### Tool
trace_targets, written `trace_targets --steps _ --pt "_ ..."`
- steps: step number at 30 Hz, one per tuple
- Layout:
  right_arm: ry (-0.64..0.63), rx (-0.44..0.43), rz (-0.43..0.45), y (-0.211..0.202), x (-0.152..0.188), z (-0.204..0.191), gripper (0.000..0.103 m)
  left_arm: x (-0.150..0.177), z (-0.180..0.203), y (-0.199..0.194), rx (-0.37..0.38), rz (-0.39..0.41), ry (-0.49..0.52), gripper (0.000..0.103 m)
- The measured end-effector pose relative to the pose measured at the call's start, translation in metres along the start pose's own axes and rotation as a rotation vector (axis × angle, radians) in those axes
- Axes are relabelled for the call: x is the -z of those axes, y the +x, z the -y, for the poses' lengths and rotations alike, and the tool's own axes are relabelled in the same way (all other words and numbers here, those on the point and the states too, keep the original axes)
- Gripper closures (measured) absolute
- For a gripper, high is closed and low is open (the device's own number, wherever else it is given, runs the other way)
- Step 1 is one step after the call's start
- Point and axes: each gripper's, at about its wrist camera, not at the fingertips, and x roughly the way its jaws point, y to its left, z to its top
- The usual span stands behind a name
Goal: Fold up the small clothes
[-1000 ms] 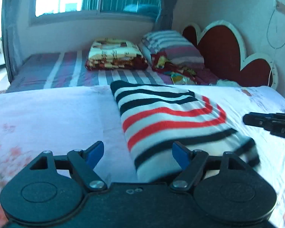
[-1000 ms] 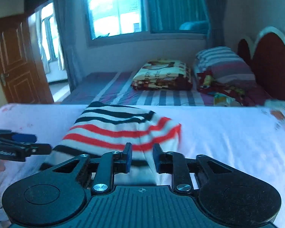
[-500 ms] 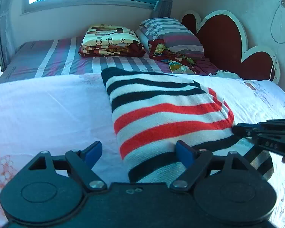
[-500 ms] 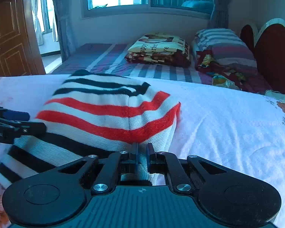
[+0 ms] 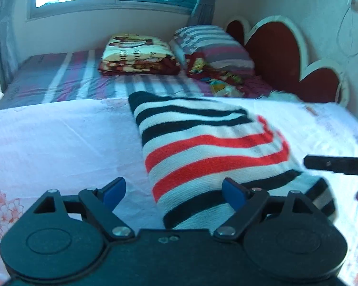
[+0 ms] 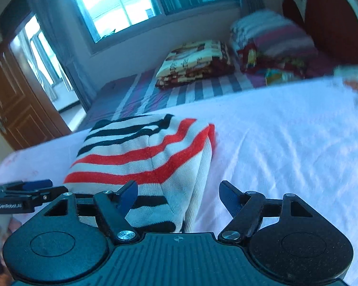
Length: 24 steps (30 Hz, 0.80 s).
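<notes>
Left wrist view, left to right: a white bed sheet [image 5: 59, 143] with pink flower print at the lower left; the left claw [image 5: 173, 191] at bottom centre, its blue-tipped jaws spread and opening, the near left corner of the folded striped sweater [image 5: 210, 147] lying between them with neither pad pressing on it; the sweater, black, white and red, resting flat on the sheet at centre frame; the right claw [image 5: 336, 164] entering from the right edge beside the sweater's right border. Upper frame: a folded patterned blanket [image 5: 138, 52], a striped pillow [image 5: 212, 43] and a red heart-shaped headboard [image 5: 281, 54].

Right wrist view, left to right: a brown door [image 6: 14, 100] at far left; the left claw [image 6: 28, 190] at the left edge; the sweater [image 6: 143, 155] left of centre; the right claw [image 6: 177, 194] at bottom, jaws wide and opening, the sweater's folded corner between them, unpinched; bare sheet [image 6: 286, 143] to the right.
</notes>
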Motion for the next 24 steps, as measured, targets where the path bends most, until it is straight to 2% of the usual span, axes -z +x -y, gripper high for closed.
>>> trace_targets --steps 2,5,9,12,14,18,21,24 --pt "0.076 -0.049 -0.02 -0.003 -0.002 0.014 0.028 0.001 -0.011 -0.002 0.093 -0.004 -0.055 0.016" --pt "0.223 -0.148 -0.061 -0.005 -0.005 0.038 0.028 0.004 -0.038 0.005 0.219 -0.06 -0.203 0.016" --pt "0.362 -0.255 -0.108 -0.004 -0.003 0.063 0.028 0.011 -0.064 0.019 0.337 -0.129 -0.357 0.018" --pt "0.412 -0.3 -0.154 0.001 0.001 0.072 0.028 0.014 -0.065 0.029 0.383 -0.181 -0.371 0.019" --pt "0.425 -0.325 -0.182 0.005 0.006 0.074 0.028 0.016 -0.062 0.036 0.395 -0.211 -0.353 0.023" --pt "0.415 -0.333 -0.182 0.008 0.006 0.07 0.028 0.013 -0.056 0.045 0.399 -0.216 -0.339 0.025" --pt "0.357 -0.337 -0.194 0.017 0.004 0.056 0.028 0.01 -0.049 0.052 0.388 -0.218 -0.313 0.026" --pt "0.263 -0.277 -0.203 0.022 -0.002 0.038 0.045 0.005 -0.042 0.056 0.363 -0.218 -0.295 0.027"
